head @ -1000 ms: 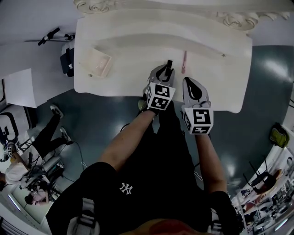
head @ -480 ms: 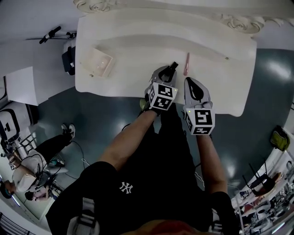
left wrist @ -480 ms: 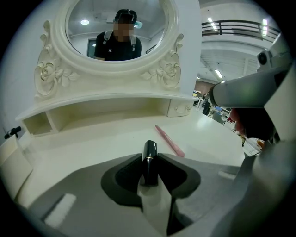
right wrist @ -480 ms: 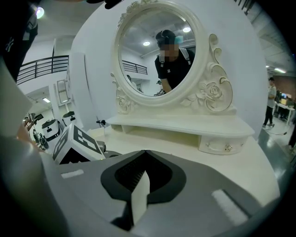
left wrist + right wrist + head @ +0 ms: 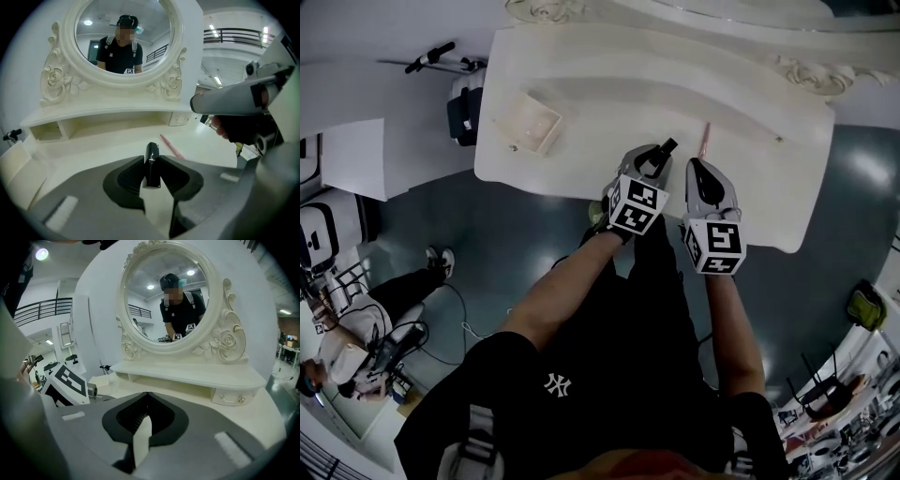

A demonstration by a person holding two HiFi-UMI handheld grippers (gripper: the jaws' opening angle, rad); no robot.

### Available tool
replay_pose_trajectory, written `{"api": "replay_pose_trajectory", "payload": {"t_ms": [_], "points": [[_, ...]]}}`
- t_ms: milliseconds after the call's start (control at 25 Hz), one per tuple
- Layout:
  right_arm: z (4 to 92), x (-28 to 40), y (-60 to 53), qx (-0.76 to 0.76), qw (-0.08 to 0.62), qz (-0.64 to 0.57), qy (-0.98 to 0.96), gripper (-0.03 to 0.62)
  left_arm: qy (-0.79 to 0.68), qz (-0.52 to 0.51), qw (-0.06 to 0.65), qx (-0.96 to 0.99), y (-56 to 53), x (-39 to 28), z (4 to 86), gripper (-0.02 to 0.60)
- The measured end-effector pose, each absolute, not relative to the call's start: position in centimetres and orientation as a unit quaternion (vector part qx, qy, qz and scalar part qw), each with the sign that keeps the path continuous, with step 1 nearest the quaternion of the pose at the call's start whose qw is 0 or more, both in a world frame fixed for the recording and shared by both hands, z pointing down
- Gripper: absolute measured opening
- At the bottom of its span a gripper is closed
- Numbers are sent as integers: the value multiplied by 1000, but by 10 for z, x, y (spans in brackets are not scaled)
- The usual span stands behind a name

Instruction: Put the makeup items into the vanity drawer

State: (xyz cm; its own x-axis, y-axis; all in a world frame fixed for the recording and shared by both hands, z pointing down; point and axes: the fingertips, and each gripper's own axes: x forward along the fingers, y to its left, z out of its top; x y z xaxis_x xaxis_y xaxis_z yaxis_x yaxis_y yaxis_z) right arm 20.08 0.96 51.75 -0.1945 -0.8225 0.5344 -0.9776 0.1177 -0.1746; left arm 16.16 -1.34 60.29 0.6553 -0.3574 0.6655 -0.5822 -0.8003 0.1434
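Currently lipstick [image 5: 152, 161] is pinched in narrow jaws of left gripper [image 5: 654, 159] over tabletop [image 5: 609, 103] near edge; right gripper [image 5: 146, 399] is closed, empty. It could be dropped: held by its base, drawer [image 5: 551, 131] far at left edge.

black short-sleeve tee [image 5: 511, 398] with a small white logo [image 5: 556, 382], pale straps [image 5: 474, 439] over the shoulders. left gripper [image 5: 660, 152] and right gripper [image 5: 694, 167]: grey shells, black pads, black-and-white marker cube [image 5: 636, 206] on each.
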Motion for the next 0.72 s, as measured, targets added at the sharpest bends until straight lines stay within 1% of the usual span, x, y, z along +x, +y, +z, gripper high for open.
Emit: {"api": "replay_pose_trajectory", "payload": {"t_ms": [240,720], "points": [[498,162,-3,610,152,232,-742,24,-280,296,168,898,-30,121,571,98],[459,52,-44,565,145,190,-790,23,-348,262,150,887,-77,13,523,98]]}}
